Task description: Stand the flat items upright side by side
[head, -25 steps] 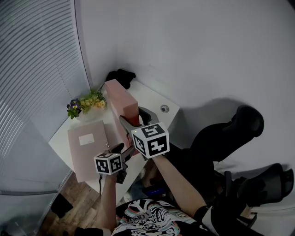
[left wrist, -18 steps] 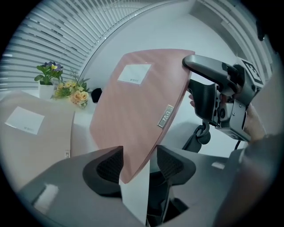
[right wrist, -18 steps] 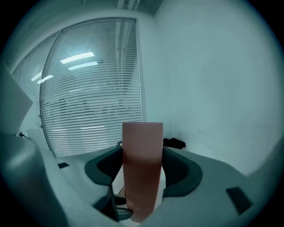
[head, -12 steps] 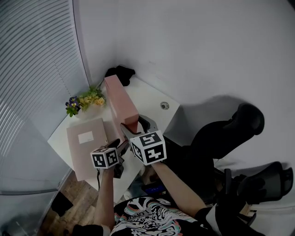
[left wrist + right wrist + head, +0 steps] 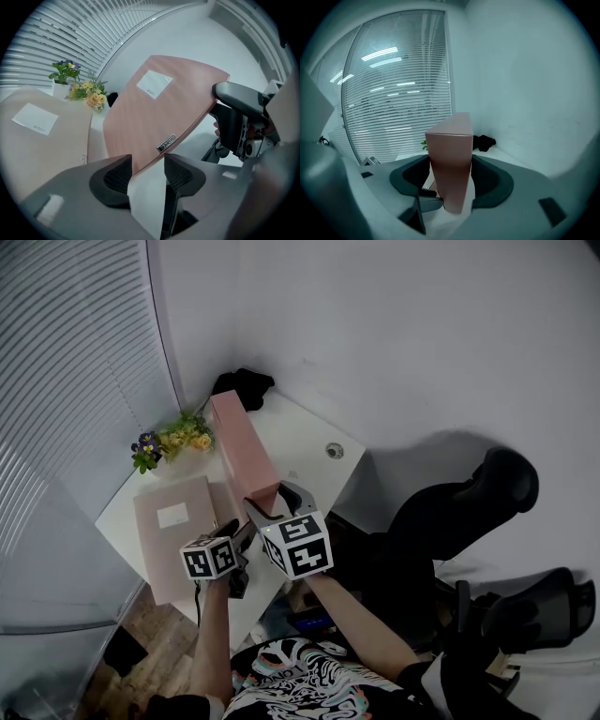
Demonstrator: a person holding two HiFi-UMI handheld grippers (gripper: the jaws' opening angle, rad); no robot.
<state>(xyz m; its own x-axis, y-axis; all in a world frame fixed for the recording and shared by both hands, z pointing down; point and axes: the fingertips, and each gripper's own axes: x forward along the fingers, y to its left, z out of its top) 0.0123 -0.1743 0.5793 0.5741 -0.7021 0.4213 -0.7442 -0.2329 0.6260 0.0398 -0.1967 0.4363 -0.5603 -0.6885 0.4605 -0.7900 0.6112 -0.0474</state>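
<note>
Pink box file point(image 5: 242, 448) stood upright on its long edge on the white surface point(image 5: 305, 437), running straight away from both grippers. Its near end sat btwn the jaws of the right gripper point(image 5: 274, 504), which were clamped on it, one pad on each side face. The left gripper point(image 5: 147, 171) was just beside the right one, a bit lower. Its jaws were closing w/ the file's bottom near corner btwn them. Bare surface showed in the gap under that corner, and the pads didn't look to be pressing on the file yet. A small metal tag point(image 5: 167, 143) sat on the file's lower edge just ahead of the left jaws, w/ a white label point(image 5: 154, 84) further up the side face.

Left of the left jaws a 2nd, paler pink folder point(image 5: 169, 526) lay flat on the surface, label side up, just beside the file's base. Ahead and left of both jaws, past the flat folder, stood a small bunch of flowers point(image 5: 178, 439) near the window blinds point(image 5: 66, 381). Beyond the file's far end a black object point(image 5: 246, 383) sat in the corner; couldn't tell what it was. Ahead and right of the right jaws a round grommet point(image 5: 334, 450) was set in the surface, well apart from the file
</note>
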